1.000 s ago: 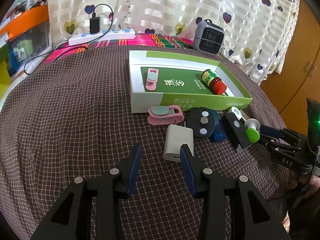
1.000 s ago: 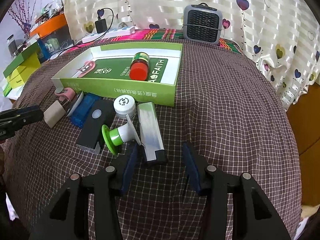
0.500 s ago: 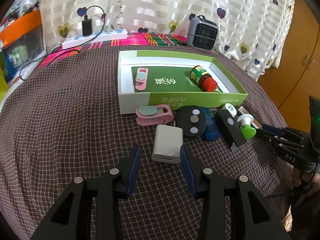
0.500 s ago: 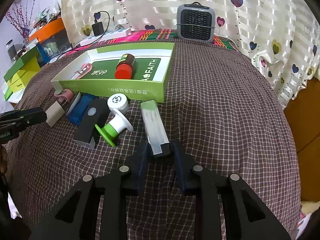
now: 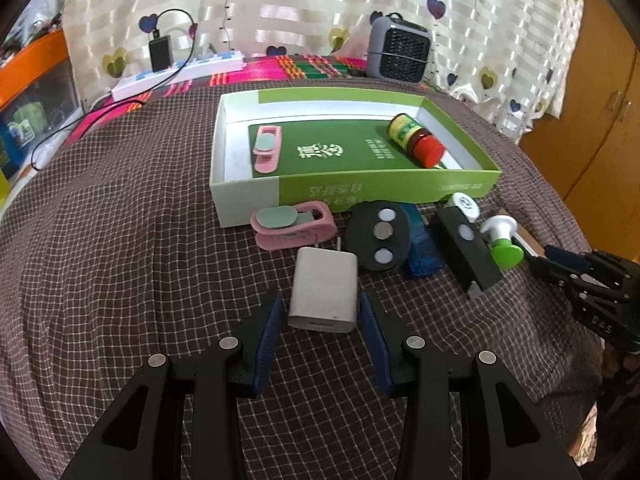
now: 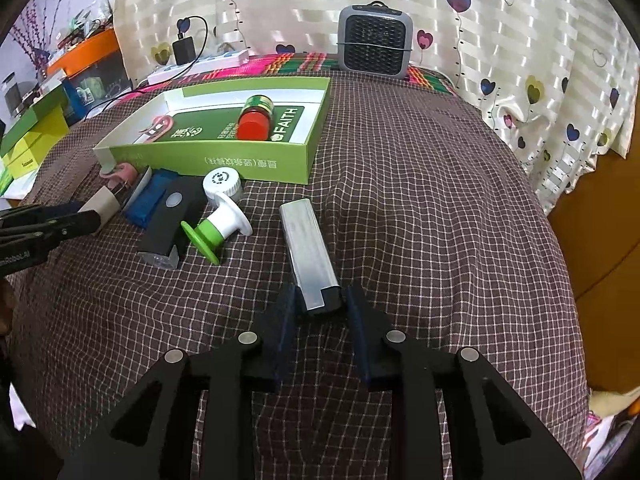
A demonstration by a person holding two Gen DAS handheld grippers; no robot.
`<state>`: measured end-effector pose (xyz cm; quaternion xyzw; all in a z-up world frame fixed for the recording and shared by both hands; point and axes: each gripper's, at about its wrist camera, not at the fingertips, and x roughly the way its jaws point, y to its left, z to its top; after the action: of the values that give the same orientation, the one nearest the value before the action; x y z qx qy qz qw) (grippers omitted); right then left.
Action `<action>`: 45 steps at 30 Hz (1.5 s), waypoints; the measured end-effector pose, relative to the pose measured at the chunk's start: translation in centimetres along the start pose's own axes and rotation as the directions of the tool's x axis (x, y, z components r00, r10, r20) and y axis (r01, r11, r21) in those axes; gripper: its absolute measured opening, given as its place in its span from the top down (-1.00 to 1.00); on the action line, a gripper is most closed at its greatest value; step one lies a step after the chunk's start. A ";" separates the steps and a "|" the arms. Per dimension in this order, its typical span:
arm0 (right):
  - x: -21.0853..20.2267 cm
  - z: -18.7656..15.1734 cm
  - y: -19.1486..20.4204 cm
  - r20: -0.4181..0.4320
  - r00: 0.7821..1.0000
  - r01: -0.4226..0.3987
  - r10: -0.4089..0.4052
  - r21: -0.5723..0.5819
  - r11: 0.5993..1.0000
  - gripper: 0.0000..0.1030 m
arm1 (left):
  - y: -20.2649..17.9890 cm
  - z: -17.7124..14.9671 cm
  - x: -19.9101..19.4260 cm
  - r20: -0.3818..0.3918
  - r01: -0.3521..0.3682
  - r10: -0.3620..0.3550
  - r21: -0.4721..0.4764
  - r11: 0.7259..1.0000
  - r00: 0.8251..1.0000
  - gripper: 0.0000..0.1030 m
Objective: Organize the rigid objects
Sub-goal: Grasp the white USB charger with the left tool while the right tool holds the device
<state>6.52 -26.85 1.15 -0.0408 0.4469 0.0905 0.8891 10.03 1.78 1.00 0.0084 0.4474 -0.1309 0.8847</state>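
A white charger (image 5: 324, 292) lies on the checked cloth between the fingers of my left gripper (image 5: 320, 316), which is open, with a sliver of gap at the left pad. My right gripper (image 6: 322, 304) is shut on the near, black-tipped end of a silver bar (image 6: 308, 248) that rests on the cloth. A green box (image 5: 384, 190) holds a pink clip (image 5: 267, 154) and a red-capped jar (image 5: 416, 140). In front of it lie a second pink clip (image 5: 294, 226), a black disc (image 5: 378, 236), a blue piece (image 5: 424, 248), a black block (image 5: 466, 252) and a green-and-white spool (image 5: 502, 240).
A grey heater (image 5: 400, 54) and a power strip (image 5: 180, 76) with a plugged-in adapter stand at the back by the curtain. A wooden cabinet (image 5: 600, 100) is on the right. Green and yellow boxes (image 6: 32, 136) sit far left. Bare cloth (image 6: 440, 200) spreads right of the bar.
My left gripper moved forward, so the charger now sits between its fingers. My right gripper closed on the end of the silver bar.
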 end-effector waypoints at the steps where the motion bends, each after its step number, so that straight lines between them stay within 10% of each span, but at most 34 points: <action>1: 0.0 0.0 0.0 0.003 1.000 -0.003 0.003 -0.004 1.000 0.46 | 0.0 0.0 0.0 0.002 -0.002 0.002 0.001 1.000 1.000 0.23; 7: 0.8 1.0 -0.3 0.015 1.000 -0.015 0.015 -0.010 1.000 0.11 | 0.2 0.2 0.4 -0.001 0.000 0.000 -0.001 1.000 1.000 0.23; 20: 2.1 1.9 -0.7 0.018 0.999 -0.043 0.043 0.003 0.999 0.10 | 0.2 0.2 0.7 0.021 -0.001 0.001 -0.008 1.000 1.000 0.23; 45: 1.7 1.8 -2.7 0.033 0.999 -0.027 0.024 0.098 0.995 0.54 | 0.2 0.0 0.6 0.028 -0.001 0.002 -0.013 1.000 1.000 0.28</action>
<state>9.43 -29.04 0.81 0.0102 0.4373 0.0803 0.8957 10.42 1.88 0.55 0.0012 0.4358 -0.1274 0.8910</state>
